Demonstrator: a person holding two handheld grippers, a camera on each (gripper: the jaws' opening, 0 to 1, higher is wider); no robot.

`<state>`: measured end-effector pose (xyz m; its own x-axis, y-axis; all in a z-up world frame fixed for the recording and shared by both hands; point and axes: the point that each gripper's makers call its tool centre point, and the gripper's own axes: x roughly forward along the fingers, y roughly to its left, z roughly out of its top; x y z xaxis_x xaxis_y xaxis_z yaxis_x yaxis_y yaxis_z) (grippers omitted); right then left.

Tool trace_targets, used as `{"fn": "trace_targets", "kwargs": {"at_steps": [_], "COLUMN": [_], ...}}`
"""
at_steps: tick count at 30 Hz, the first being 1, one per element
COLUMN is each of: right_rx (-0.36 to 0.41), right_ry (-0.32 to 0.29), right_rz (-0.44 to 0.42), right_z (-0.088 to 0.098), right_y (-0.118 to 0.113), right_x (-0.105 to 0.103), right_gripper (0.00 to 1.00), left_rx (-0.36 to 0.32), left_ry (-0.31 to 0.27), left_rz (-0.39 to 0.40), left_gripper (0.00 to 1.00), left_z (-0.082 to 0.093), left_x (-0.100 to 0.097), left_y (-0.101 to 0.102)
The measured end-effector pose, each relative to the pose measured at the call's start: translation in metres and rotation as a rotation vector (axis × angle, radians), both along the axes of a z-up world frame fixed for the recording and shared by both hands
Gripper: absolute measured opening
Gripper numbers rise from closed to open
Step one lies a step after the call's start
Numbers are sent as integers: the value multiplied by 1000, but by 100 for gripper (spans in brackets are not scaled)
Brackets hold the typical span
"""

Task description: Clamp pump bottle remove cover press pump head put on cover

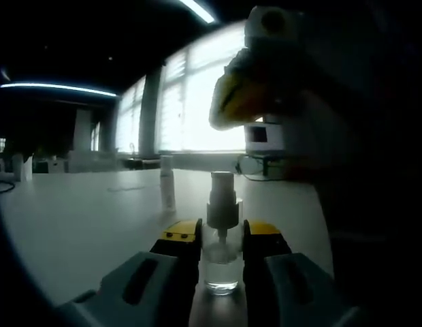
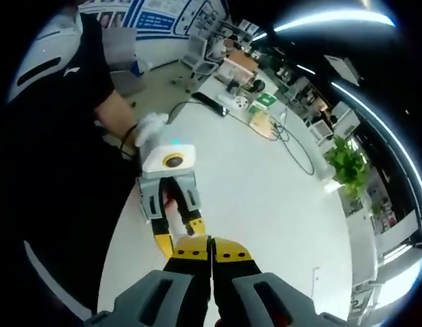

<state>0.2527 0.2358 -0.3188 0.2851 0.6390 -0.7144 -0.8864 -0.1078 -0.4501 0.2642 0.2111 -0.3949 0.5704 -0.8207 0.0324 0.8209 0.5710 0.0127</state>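
A clear pump bottle [image 1: 221, 262] with a white pump head [image 1: 222, 197] stands on the pale table [image 1: 95, 218]. My left gripper [image 1: 221, 238] is shut on its body, one yellow-tipped jaw on each side. The pump head is bare. A slim pale cover [image 1: 167, 187] stands upright on the table, beyond the left jaw. My right gripper [image 1: 238, 95] hangs well above the pump head, apart from it. In the right gripper view, looking down, my right gripper [image 2: 211, 246] has its jaws pressed together with nothing showing between them. The left gripper [image 2: 171, 204] lies below it, and the bottle is hidden there.
A person's gloved hand [image 2: 153, 126] holds the left gripper. Cables [image 2: 286, 136] and small boxes [image 2: 241, 102] lie at the far end of the white table [image 2: 265, 204]. A potted plant [image 2: 347, 167] stands beyond its edge. A monitor [image 1: 265, 136] sits before bright windows.
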Motion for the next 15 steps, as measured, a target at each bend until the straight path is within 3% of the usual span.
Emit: {"fn": "trace_targets", "kwargs": {"at_steps": [10, 15], "right_rx": [-131, -179], "right_ry": [6, 64], "right_rz": [58, 93], "right_z": [-10, -11], "right_y": [-2, 8], "right_x": [2, -4], "right_gripper": [0, 0], "left_rx": [-1, -2], "left_ry": [-8, -6], "left_rz": [-3, -3], "left_gripper": [15, 15], "left_z": [0, 0], "left_x": [0, 0], "left_y": [0, 0]}}
